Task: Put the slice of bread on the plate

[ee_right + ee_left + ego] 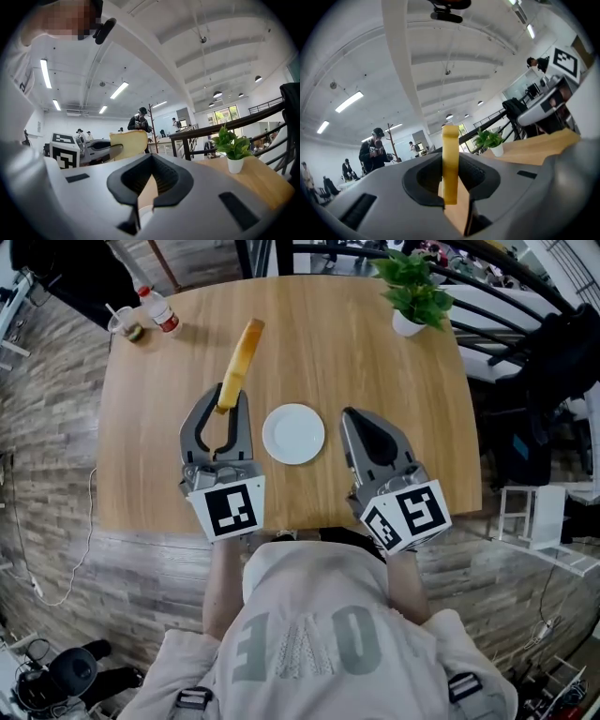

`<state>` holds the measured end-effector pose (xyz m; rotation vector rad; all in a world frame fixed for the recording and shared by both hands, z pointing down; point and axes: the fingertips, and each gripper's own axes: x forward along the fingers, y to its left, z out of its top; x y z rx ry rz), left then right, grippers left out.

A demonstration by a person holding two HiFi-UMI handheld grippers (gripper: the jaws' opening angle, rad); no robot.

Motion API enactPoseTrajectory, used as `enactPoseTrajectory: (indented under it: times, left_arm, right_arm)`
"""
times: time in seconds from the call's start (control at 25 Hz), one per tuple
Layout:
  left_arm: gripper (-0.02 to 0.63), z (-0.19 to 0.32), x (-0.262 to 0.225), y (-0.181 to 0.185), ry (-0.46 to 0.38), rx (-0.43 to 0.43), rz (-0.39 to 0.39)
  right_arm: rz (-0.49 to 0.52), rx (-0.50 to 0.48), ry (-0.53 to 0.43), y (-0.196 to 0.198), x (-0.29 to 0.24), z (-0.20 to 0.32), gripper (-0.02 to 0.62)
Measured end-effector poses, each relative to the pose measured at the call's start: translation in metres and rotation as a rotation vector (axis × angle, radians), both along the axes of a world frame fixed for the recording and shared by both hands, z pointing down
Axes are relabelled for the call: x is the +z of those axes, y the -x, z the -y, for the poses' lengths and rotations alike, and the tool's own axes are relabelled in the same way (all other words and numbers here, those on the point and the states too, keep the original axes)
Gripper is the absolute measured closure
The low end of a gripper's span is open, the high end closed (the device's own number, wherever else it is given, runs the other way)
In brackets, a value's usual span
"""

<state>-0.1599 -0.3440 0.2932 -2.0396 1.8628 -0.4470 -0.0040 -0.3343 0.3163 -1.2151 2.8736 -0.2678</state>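
Two sets of tongs are hovering over the wooden surface (pixel 356 352). The left tongs (pixel 225 407) are clamping the slice of bread (pixel 240 362) by its near end, so it's sticking out past the tips, standing on edge and hanging clear of the wood. It's sitting just left of the white plate (pixel 293 434), not on it. The right tongs (pixel 351 420) are pressing together with nothing in them, hanging just right of the plate. A potted plant (pixel 412 292) is sitting at the far right corner, with a bottle (pixel 159 308) and a cup (pixel 122 322) at the far left.
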Motion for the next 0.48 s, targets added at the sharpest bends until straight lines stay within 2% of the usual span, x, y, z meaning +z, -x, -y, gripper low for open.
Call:
enactPoseTrajectory:
  times: [0.12, 0.36, 0.48]
  left_arm:
    - [0.515, 0.006, 0.014, -0.005, 0.034, 0.014, 0.125]
    - [0.515, 0.013, 0.067, -0.018, 0.173, 0.06, 0.376]
    - [0.515, 0.016, 0.093, -0.024, 0.219, 0.049, 0.452]
  right_arm:
    - [-0.018, 0.014, 0.021, -0.005, 0.008, -0.002, 0.578]
    - [-0.032, 0.046, 0.078, -0.016, 0.022, -0.008, 0.578]
    - [-0.023, 0.057, 0.098, -0.019, 0.028, -0.011, 0.578]
